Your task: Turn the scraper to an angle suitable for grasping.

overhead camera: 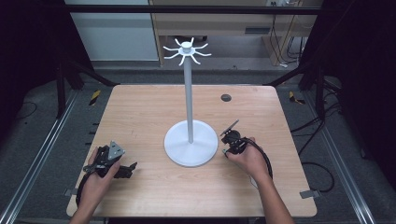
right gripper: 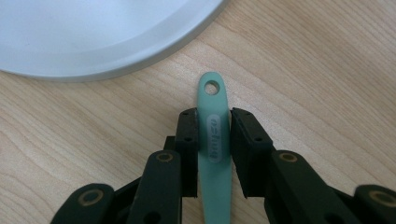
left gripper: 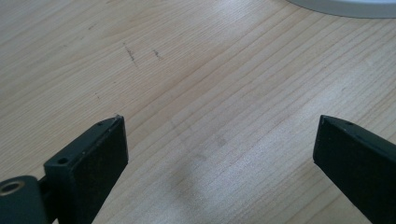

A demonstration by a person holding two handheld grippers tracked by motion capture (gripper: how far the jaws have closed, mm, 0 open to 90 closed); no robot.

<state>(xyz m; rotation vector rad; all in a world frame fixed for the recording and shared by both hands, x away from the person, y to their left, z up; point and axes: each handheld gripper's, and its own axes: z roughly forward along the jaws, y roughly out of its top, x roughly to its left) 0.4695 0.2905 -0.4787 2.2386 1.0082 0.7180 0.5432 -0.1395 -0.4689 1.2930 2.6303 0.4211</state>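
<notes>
Jaws of the right gripper (right gripper: 214,128) stand close on either side of a mint-green handle (right gripper: 214,140), their black pads pressed against its flat sides, so they grip it; the handle's rounded end, with a small hanging hole, pokes out past the jaw tips towards the rim of the white round base (right gripper: 93,42) just beyond it, a strip of bare wood lying between the two. Printed lettering shows on the handle between the pads, too blurred to read, and what is at the handle's other end I cannot tell. By contrast, the left gripper (left gripper: 219,140) has its jaws spread wide with nothing between them, looking down on the pale wooden table (left gripper: 187,70), where a few faint dark scuffs mark the grain and a sliver of the white base shows at the top right edge. From the high view, the white stand (overhead camera: 189,93) rises from that base near the middle of the table, a thin pole topped by a ring of curved hooks (overhead camera: 187,50). The right gripper (overhead camera: 232,140) sits just beside the base's right edge, held in the person's right hand (overhead camera: 250,158), with the handle too small to make out there. The left gripper (overhead camera: 114,161) rests near the table's front left, well apart from the stand. A small dark grommet hole (overhead camera: 226,97) sits towards the far side of the table.
</notes>
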